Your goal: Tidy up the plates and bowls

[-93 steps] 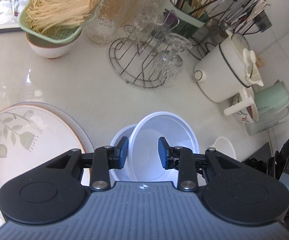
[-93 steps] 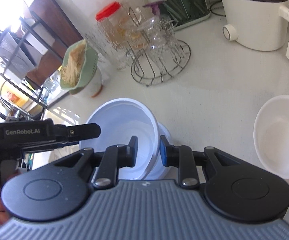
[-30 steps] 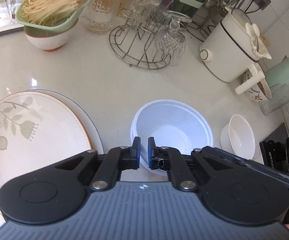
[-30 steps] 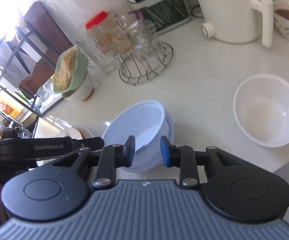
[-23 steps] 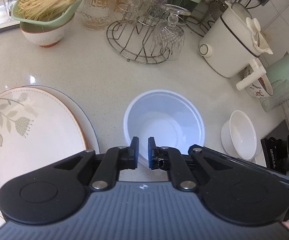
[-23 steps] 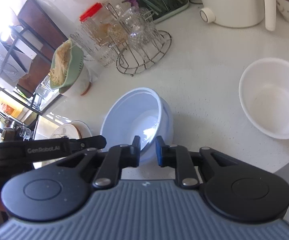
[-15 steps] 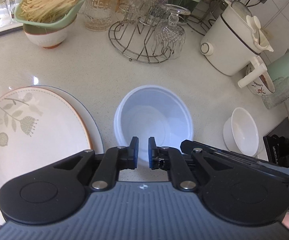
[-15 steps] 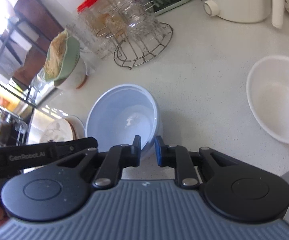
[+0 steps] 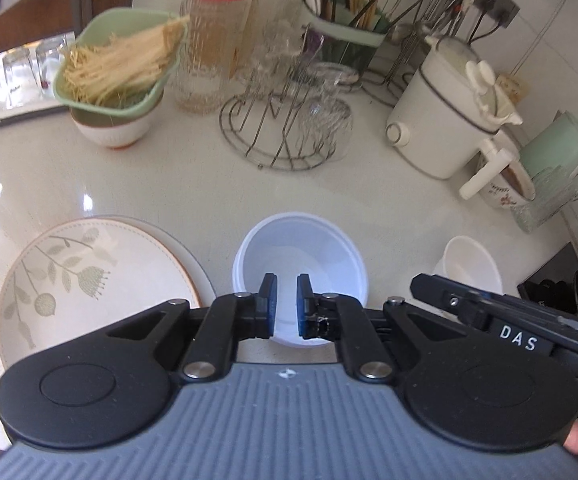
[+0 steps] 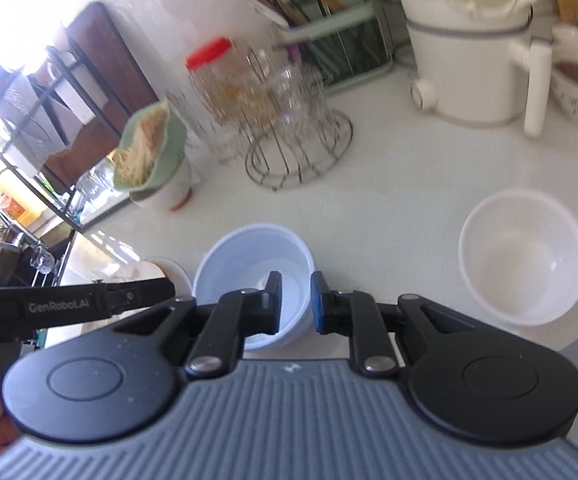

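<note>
A pale blue plastic bowl stack (image 9: 301,256) stands on the white counter just beyond both grippers; it also shows in the right wrist view (image 10: 255,264). My left gripper (image 9: 284,304) hovers above its near rim, jaws a narrow gap apart, holding nothing. My right gripper (image 10: 293,302) is above the bowl's right rim, jaws slightly apart and empty. A white bowl (image 10: 523,260) sits to the right, also seen in the left wrist view (image 9: 471,270). A leaf-patterned plate (image 9: 89,280) on a grey plate lies at the left.
A wire glass rack (image 9: 285,120), a green colander of noodles on a bowl (image 9: 117,76), a red-lidded jar (image 9: 213,40), a utensil holder (image 9: 349,28), a white cooker (image 9: 445,116) and a green kettle (image 9: 557,160) line the back.
Both grippers have lifted and pulled back from the blue bowls, which now look smaller. Both sets of jaws have opened a little. The bowls rest nested on the counter.
</note>
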Demonstrator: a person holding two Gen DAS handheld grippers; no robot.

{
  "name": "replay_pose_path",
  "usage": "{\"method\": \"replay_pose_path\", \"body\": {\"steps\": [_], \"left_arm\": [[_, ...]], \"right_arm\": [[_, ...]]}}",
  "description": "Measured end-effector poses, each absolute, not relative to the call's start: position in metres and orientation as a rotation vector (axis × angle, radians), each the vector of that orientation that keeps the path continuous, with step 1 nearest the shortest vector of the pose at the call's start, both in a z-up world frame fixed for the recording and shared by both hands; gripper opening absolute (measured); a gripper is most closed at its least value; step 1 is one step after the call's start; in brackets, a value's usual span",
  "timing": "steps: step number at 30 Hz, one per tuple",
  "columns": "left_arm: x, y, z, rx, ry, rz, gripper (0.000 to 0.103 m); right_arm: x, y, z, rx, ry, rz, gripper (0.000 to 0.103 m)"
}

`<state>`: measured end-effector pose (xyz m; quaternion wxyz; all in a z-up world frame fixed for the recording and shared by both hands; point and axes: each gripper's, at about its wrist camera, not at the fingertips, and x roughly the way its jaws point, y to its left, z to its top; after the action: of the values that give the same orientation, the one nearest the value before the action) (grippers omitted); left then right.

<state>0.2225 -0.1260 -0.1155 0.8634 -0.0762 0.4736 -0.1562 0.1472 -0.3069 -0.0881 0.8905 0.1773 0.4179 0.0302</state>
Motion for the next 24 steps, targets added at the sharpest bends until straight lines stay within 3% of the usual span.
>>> {"method": "replay_pose_path", "body": {"steps": [12,24], "left_arm": [[0.197,-0.14,-0.076,-0.147,0.903,-0.354,0.01],[0.196,-0.159,-0.073,-0.126,0.904,-0.407,0.01]], "right_arm": [[0.112,-0.317,-0.034,0.297,0.696,0.01,0.018],[0.097,-0.338,-0.024,0.276,0.64,-0.095,0.018]]}}
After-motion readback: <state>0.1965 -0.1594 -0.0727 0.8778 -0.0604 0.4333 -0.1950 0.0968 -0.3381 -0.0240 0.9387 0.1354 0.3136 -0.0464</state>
